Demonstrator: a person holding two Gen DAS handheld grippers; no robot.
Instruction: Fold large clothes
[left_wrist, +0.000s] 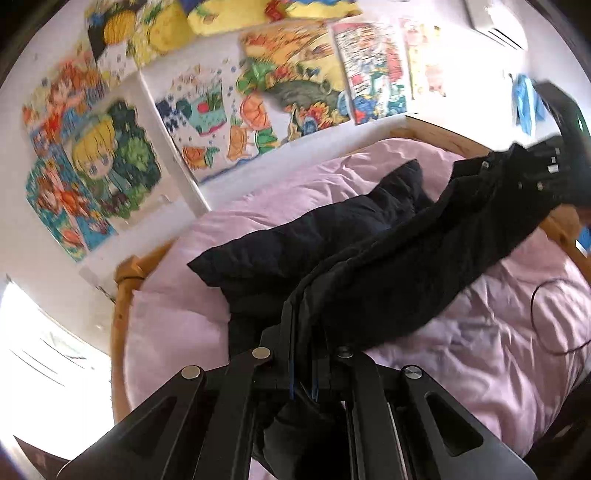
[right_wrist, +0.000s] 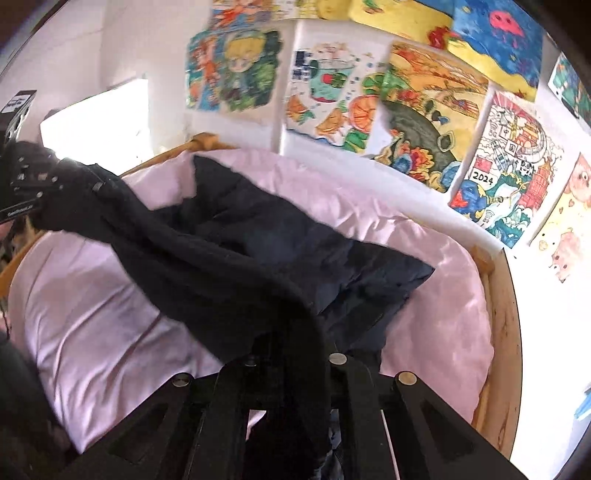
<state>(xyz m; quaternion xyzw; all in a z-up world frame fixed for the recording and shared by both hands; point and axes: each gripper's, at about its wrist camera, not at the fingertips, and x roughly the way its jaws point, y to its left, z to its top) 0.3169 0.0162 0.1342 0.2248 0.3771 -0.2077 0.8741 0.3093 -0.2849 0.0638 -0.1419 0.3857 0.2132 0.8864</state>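
A large black garment (left_wrist: 388, 258) hangs stretched above a bed with a pink cover (left_wrist: 480, 350). My left gripper (left_wrist: 304, 321) is shut on one end of it, the cloth pinched between its fingers. The other end runs up to my right gripper (left_wrist: 546, 173) at the upper right. In the right wrist view the black garment (right_wrist: 229, 266) drapes over my right gripper (right_wrist: 291, 332), which is shut on it with its tips hidden by cloth. The left gripper (right_wrist: 26, 184) holds the far end at the left. The rest of the garment lies on the pink cover (right_wrist: 92, 314).
A wooden bed frame (right_wrist: 506, 332) rims the mattress. The white wall behind carries several colourful drawings (left_wrist: 288, 92). A bright window (left_wrist: 33, 350) is at the left. A thin dark cable (left_wrist: 543, 314) lies on the cover at the right.
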